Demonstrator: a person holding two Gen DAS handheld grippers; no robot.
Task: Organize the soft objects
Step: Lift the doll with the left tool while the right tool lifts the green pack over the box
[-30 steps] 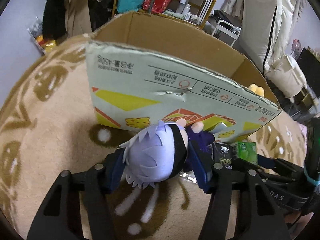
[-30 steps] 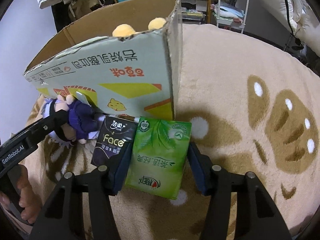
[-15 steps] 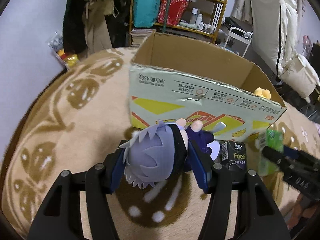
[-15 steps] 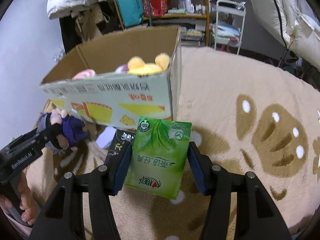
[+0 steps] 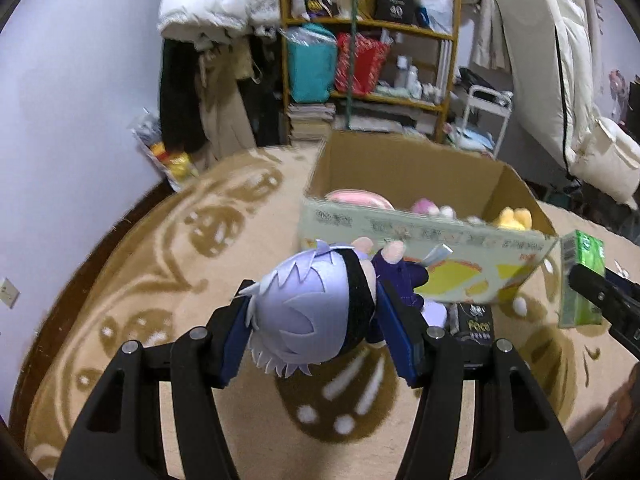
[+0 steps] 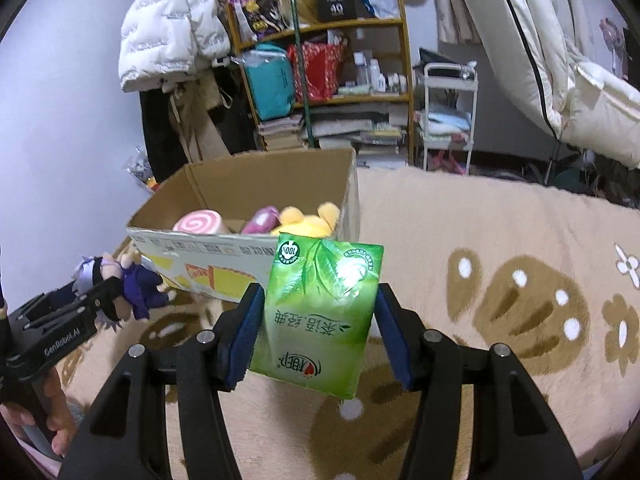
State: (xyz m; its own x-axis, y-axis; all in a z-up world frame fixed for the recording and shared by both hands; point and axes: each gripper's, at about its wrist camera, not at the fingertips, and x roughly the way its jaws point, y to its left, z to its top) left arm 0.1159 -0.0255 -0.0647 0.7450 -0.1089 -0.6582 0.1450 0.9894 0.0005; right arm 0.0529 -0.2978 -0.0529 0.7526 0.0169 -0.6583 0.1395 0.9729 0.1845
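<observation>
Soft things are split between the two grippers and an open cardboard box standing on the patterned beige blanket. Nearest in the left wrist view, a plush doll with pale lilac hair, a black band across its head and a dark purple outfit is pinched by the head between the blue pads of the left gripper, held off the blanket just in front of the box's printed near wall. To the right of it, the right gripper clamps a green tissue pack across its width, the pack upright with its leaf print and lettering facing the camera, and also raised off the blanket, near the box's right near corner. On the blanket below the box's near wall, between the two held things, lies a black tissue pack marked "Face". Inside the box sit a pink swirl-patterned roll plush at the left, a purple and white plush in the middle and a yellow plush at the right. A person's fingers wrap the left gripper's handle at the lower left of the right wrist view. Far beyond the box stand a wooden shelf stacked with bags, bottles and books, a white puffer jacket hung at its left, a small white cart and a cream mattress leaning at the right.
</observation>
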